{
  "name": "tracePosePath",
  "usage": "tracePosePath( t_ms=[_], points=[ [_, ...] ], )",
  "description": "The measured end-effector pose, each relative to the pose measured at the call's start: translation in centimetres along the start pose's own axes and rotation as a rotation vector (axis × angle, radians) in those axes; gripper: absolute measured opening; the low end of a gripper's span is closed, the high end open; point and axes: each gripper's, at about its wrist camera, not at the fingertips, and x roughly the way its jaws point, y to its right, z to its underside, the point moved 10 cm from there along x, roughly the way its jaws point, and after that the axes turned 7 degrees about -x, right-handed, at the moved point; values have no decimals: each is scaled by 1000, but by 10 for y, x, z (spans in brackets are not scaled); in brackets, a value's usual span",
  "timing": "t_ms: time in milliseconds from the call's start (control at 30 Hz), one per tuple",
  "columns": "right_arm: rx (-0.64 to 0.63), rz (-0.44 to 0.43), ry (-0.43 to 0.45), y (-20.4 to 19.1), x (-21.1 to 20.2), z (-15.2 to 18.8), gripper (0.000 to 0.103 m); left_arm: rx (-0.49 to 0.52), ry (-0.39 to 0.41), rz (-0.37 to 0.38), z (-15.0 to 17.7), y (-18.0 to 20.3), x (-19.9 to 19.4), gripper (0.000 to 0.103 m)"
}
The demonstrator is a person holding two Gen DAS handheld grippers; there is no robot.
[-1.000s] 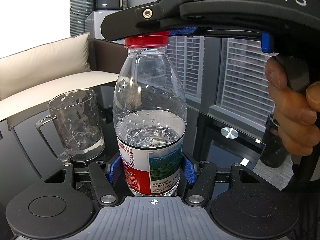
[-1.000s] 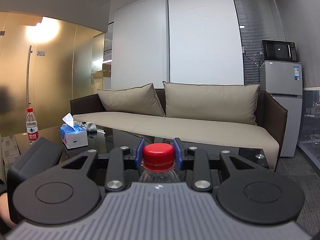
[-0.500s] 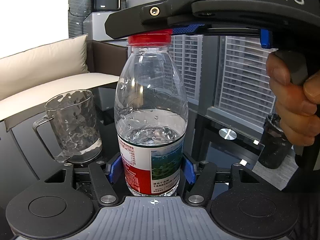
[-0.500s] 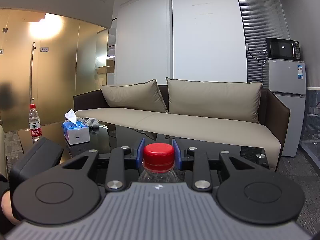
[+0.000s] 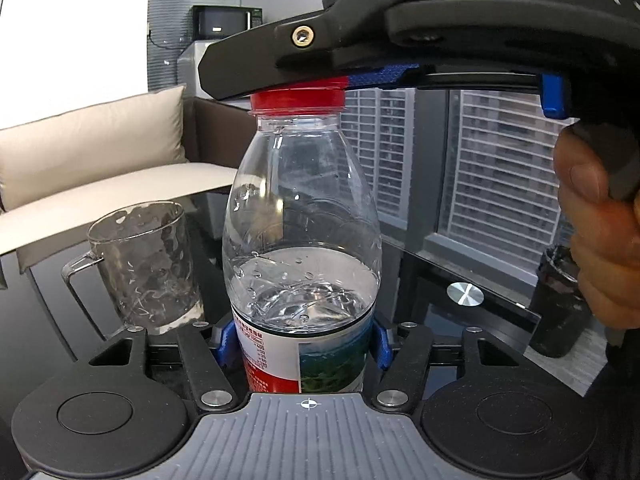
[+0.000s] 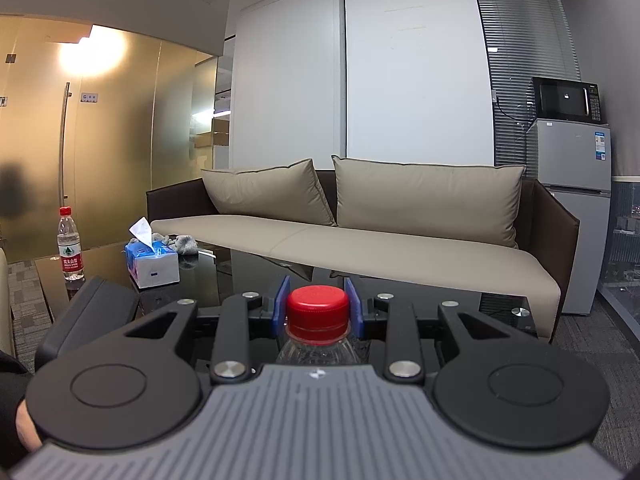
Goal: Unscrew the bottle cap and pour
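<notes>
**Inspector A:** Where is the bottle [image 5: 300,248] being held, and along which axis?

**Inspector B:** It is being held upright, its long axis running vertically, over the dark glass worktop [image 5: 436,276]. The left tongs [image 5: 300,344] are being kept closed on the labelled lower body, blue pads pressed to either side. The body is lying dead ahead of them.

**Inspector A:** And the cap [image 6: 318,308]?

**Inspector B:** It is being clamped by the right tongs [image 6: 318,310], which are closed on it from both sides — the cap is sitting directly between the blue pads, in line with the bottle's axis. In the left wrist view the right tongs are being seen reaching across roughly level above the bottle, with the person's hand [image 5: 600,232] wrapped round the grip at the right.

**Inspector A:** Which relation is governing the coming move?

**Inspector B:** The twist is being judged to turn about that vertical axis — the right hand is the nearer to the cap. The glass mug [image 5: 144,268] is standing just beside the bottle on its left, nearly empty.
</notes>
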Motion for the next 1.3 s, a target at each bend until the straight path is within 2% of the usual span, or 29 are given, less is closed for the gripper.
tracePosePath(
  t_ms=[167,400,467,600,733,833,1100,1300],
  points=[
    [-11,-21,-1,1,0,1,32,1,-6,23,0,2,-3,56],
    [-53,-169,10,8,-1,2,32,18,3,55,-1,5,-3,56],
    [-44,-187,5,11,1,1,32,14,7,55,0,4,-2,56],
    [-11,-130,-19,6,1,-2,33,7,7,49,1,5,-4,56],
    [-2,-26,-67,2,6,-9,33,17,10,44,5,-8,-11,56],
    [15,6,-101,2,10,-11,32,18,9,45,8,-8,-9,56],
    [-5,54,-148,-5,14,-13,32,24,8,49,7,-13,5,56],
    [-27,21,-142,-4,16,-12,32,18,6,52,7,-16,6,56]
  ],
)
